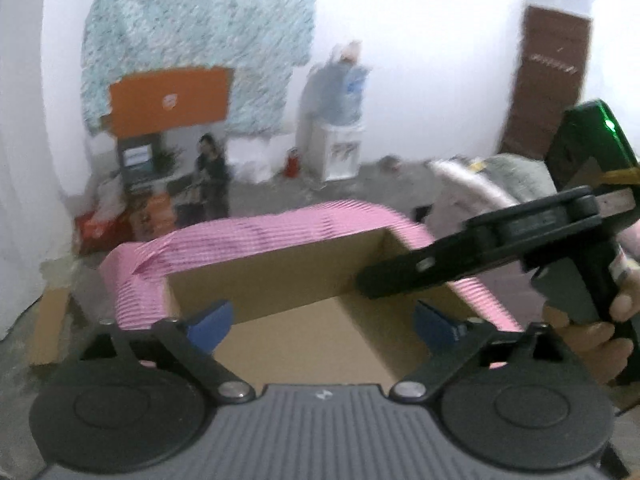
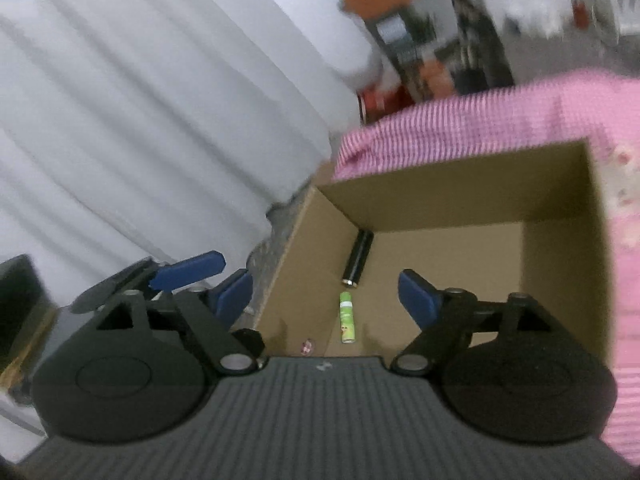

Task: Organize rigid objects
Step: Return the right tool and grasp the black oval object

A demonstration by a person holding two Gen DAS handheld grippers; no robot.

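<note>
An open cardboard box (image 2: 560,264) sits on a pink striped cloth (image 2: 460,132). Inside it lie a black cylinder (image 2: 357,258) and a small green tube (image 2: 346,317) on the box floor. My right gripper (image 2: 324,296) is open and empty, hovering over the box's left part. In the left wrist view my left gripper (image 1: 322,322) is open and empty above the same box (image 1: 280,280). The right gripper (image 1: 404,276) shows there at the right, held by a hand, reaching over the box rim.
White curtain (image 2: 160,120) hangs left of the box. The left gripper's blue fingers (image 2: 188,270) show at the left in the right wrist view. A water dispenser (image 1: 340,136), an orange board (image 1: 168,100) and a person (image 1: 210,168) stand far back.
</note>
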